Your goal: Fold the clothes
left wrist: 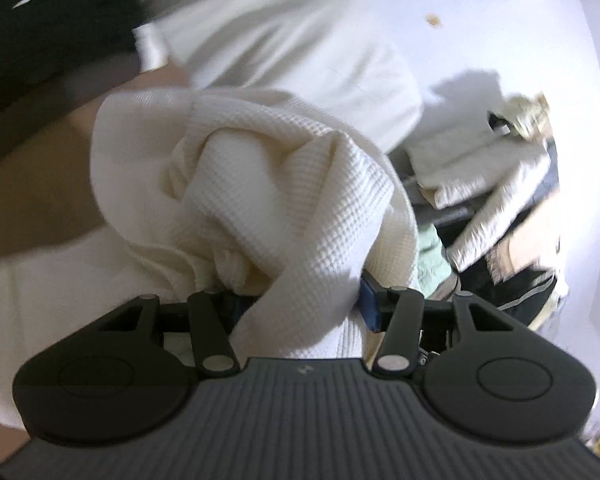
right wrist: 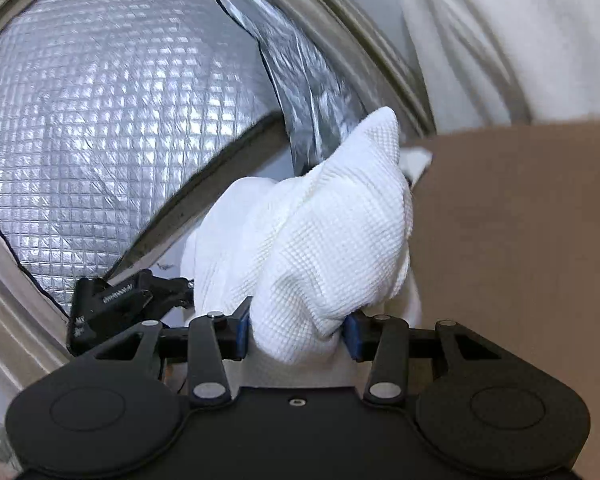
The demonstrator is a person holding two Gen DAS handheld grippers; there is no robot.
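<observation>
My left gripper (left wrist: 300, 304) and right gripper (right wrist: 296, 332) both clamped on bunched white waffle cloth (right wrist: 320, 240) — held aloft. Soft, light, limp, grippy weave — better held at corners.

In the left wrist view a bunched waffle-weave cloth (left wrist: 284, 184) sits between the left gripper (left wrist: 300, 304) fingers; a pile of clothes (left wrist: 496, 184) lies to its right. In the right wrist view the same cloth fills the right gripper (right wrist: 296, 332), with a quilted foil sheet (right wrist: 112, 128) behind to the left
</observation>
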